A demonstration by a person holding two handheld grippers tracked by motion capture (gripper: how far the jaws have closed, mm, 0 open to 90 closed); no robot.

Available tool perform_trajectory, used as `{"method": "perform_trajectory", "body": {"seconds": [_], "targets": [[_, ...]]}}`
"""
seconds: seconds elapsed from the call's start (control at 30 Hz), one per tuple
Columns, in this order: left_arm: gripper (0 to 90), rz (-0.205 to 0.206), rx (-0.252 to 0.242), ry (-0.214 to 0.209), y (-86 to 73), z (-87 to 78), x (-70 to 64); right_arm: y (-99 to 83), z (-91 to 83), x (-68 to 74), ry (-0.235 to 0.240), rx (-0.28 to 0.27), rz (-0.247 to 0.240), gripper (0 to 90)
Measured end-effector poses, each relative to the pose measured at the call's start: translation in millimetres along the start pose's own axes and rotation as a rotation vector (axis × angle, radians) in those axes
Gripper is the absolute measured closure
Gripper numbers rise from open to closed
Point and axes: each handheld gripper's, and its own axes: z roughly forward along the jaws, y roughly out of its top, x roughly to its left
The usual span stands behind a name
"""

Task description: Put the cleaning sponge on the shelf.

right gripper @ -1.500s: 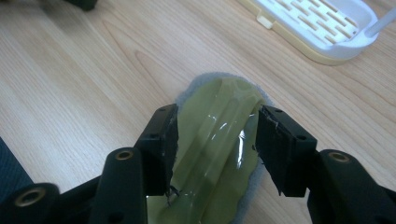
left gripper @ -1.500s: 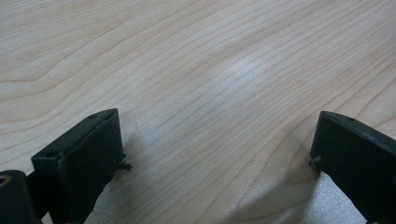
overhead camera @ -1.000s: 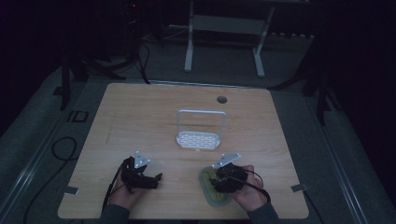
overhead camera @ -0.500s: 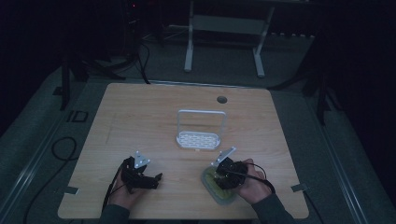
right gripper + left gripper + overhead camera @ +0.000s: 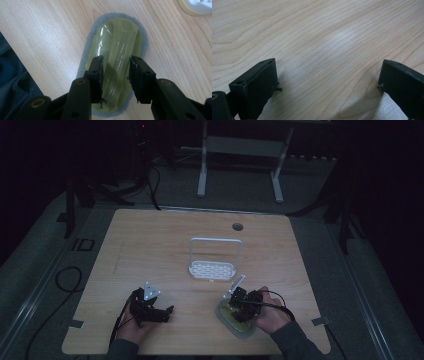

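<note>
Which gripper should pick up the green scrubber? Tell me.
Right. The right gripper is directly over the green scrubber, jaws straddling its raised handle. The left gripper sits apart over bare table.

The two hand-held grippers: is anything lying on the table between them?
No. In the high view, the stretch between the left gripper and the right gripper is bare wooden table; the white rack stands farther back.

Left gripper (image 5: 167,310) jaws spread wide; right gripper (image 5: 115,68) jaws narrowed, pointing down.

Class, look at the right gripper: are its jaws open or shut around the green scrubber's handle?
Open. The right gripper straddles the green scrubber handle, with a gap visible at each jaw.
</note>
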Motion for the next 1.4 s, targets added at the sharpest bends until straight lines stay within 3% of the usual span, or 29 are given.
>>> {"method": "perform_trajectory", "body": {"seconds": [0.4,0.57,0.77,0.97,1.4], "targets": [[2.5,-0.003,-0.003,0.001,0.0,0.2,-0.2,5.6,5.3,-10.2,0.052,0.060,0.012,64.5],[2.5,-0.002,-0.002,0.000,0.0,0.2,-0.2,13.0,8.3,-11.2,0.051,0.094,-0.032,70.4],[2.5,-0.003,-0.002,0.000,0.0,0.2,-0.2,17.8,8.4,-11.0,0.040,0.123,-0.092,71.0],[2.5,-0.002,-0.002,0.001,0.0,0.1,-0.2,20.5,7.5,-11.3,0.034,0.119,-0.130,71.2],[2.5,-0.003,-0.002,0.000,0.0,0.1,-0.2,25.0,1.9,-15.6,0.017,0.088,-0.151,71.3]]}}
